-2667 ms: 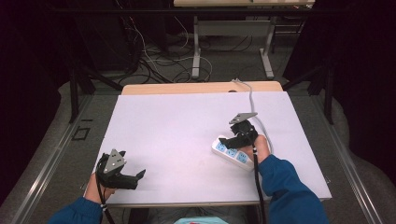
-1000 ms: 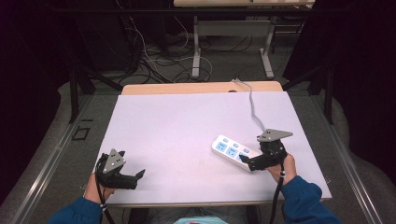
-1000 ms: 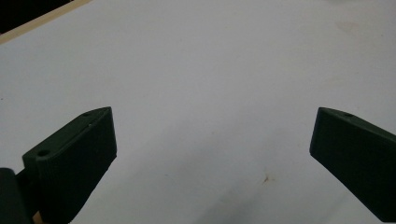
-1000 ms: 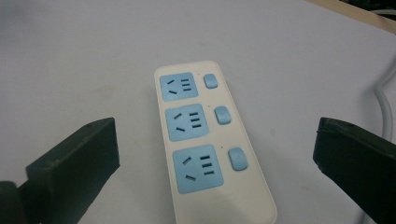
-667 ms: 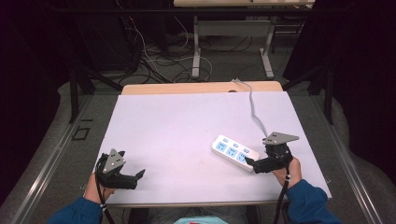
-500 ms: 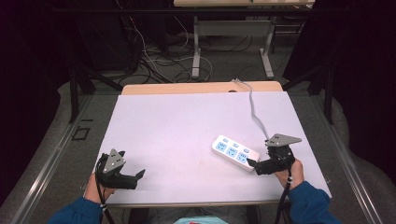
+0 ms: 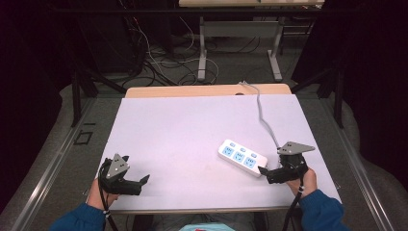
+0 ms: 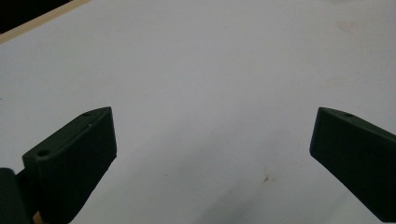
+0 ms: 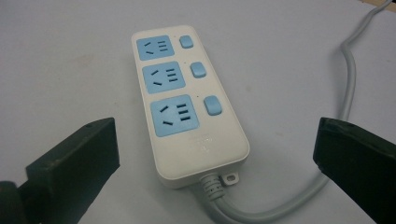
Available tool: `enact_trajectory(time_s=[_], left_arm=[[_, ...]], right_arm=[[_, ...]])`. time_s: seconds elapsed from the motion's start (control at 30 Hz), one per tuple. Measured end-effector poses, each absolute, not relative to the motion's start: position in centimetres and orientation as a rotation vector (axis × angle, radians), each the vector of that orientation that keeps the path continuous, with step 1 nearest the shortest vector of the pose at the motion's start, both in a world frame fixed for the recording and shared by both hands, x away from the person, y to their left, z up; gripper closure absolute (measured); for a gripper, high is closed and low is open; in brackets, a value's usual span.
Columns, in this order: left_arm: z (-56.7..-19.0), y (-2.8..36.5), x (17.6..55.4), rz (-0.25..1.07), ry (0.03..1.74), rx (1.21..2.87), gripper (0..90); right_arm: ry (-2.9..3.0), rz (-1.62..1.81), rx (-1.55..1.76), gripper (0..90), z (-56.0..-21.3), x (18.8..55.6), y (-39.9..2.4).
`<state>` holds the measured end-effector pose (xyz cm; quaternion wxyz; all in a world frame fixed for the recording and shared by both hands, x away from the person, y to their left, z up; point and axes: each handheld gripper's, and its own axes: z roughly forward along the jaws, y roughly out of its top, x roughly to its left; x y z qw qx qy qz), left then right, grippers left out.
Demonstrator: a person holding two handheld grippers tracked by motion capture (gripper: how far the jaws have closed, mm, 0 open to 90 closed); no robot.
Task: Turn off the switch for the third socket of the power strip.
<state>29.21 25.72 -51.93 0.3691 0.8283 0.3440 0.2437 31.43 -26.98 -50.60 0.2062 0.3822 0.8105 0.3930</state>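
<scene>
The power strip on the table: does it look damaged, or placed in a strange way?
Nothing stands out. The power strip lies flat on the white table, at an angle to its edges, with three blue sockets and three switches intact. Its grey cable curves to the far edge without kinks. The right gripper is open beside it, not touching.

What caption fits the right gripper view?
Open right gripper facing a white power strip with three blue sockets.

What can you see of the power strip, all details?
The white plastic power strip with three blue sockets lies flat on the white table, right of centre. Each socket has a blue switch beside it. A grey cable leaves its near end, beside a small mounting tab, then curves away toward the table's far edge. The right hand-held gripper, jaws open, sits just short of it, not touching.
</scene>
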Motion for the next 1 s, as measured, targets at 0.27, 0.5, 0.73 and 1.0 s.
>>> enact_trajectory(time_s=[0.27, 0.5, 0.73, 1.0], left_arm=[[-51.9, 25.7, 29.2, 0.622, 0.885, 2.128, 0.6], [-51.9, 25.7, 29.2, 0.619, 0.885, 2.127, 0.6], [-52.0, 25.7, 29.2, 0.616, 0.881, 2.130, 0.6], [-52.1, 25.6, 29.2, 0.604, 0.893, 2.128, 0.6]], right_arm=[[2.249, 1.102, 1.079, 0.0, -50.8, 31.0, -27.4], [2.231, 1.101, 1.093, 0.0, -51.0, 30.5, -27.9], [2.226, 1.110, 1.097, 0.0, -51.3, 30.1, -28.0], [2.213, 1.118, 1.085, 0.0, -51.1, 29.8, -28.1]])
